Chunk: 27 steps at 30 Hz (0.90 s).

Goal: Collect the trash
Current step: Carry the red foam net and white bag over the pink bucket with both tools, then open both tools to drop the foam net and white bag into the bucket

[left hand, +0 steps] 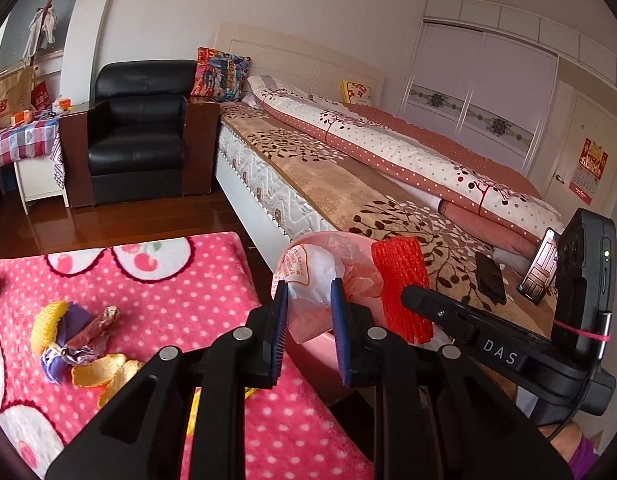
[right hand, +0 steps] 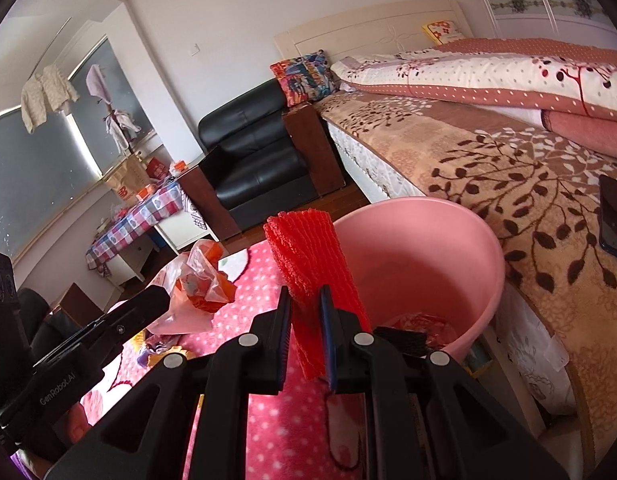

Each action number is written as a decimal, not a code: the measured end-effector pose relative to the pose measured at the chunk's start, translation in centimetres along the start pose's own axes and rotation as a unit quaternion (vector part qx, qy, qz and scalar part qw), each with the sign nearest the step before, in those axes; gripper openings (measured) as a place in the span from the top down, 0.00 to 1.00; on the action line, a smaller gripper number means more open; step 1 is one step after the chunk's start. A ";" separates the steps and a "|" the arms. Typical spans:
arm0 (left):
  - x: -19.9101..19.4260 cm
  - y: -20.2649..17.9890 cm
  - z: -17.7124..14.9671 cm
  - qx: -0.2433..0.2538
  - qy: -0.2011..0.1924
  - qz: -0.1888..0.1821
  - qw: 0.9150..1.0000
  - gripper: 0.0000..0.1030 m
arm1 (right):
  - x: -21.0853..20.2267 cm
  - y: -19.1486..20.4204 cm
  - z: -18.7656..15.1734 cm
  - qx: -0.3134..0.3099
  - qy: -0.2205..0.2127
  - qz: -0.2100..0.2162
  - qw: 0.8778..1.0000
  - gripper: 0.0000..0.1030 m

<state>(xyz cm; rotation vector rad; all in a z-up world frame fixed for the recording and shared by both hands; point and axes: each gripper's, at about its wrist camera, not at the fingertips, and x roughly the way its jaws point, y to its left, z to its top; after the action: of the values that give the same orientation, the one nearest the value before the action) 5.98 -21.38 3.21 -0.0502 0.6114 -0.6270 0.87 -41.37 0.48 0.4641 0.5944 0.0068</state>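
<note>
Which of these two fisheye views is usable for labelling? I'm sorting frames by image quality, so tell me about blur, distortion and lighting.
Left wrist view: sharp, evenly daylit; strong barrel distortion bends the bed edge and wardrobe; dark vignette corners. Right wrist view: equally sharp on the red foam net and pink bin; bright window at left, horizon tilted, same vignette. Both usable.

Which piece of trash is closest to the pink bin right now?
The red foam net in the right gripper, right beside the pink bin; the plastic bag hangs farther left.
</note>
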 end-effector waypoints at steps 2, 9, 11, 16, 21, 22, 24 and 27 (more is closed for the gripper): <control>1.0 -0.8 0.0 0.006 0.006 -0.006 1.000 0.80 | 0.4 -1.0 0.3 0.006 -0.001 -0.003 1.000 0.87; 4.9 -2.7 -0.7 0.017 0.036 -0.020 0.999 0.80 | 1.7 -4.2 0.6 0.026 0.007 -0.016 0.999 0.87; 5.9 -2.9 -0.8 0.016 0.043 -0.021 0.999 0.80 | 2.1 -5.0 0.8 0.031 0.009 -0.018 0.999 0.87; 7.4 -3.3 -0.9 0.018 0.051 -0.026 0.998 0.80 | 3.4 -6.4 0.9 0.036 0.016 -0.025 0.999 0.87; 8.5 -3.2 -1.0 0.010 0.061 -0.030 0.998 0.80 | 4.3 -7.3 0.7 0.042 0.022 -0.029 0.998 0.87; 8.6 -3.1 -1.1 0.008 0.063 -0.031 0.997 0.79 | 4.4 -7.4 0.7 0.042 0.023 -0.030 0.998 0.87; 8.9 -3.1 -1.1 0.006 0.068 -0.033 0.997 0.76 | 4.5 -7.5 0.6 0.042 0.024 -0.032 0.998 0.87; 9.1 -3.1 -1.3 0.009 0.073 -0.031 0.997 0.74 | 4.9 -7.7 0.7 0.042 0.027 -0.035 0.998 0.86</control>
<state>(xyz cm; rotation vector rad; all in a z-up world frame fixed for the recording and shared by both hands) 9.47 -28.91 -1.91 -0.0061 0.7467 -0.7005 4.36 -47.88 -4.94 0.5265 0.6651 -0.0726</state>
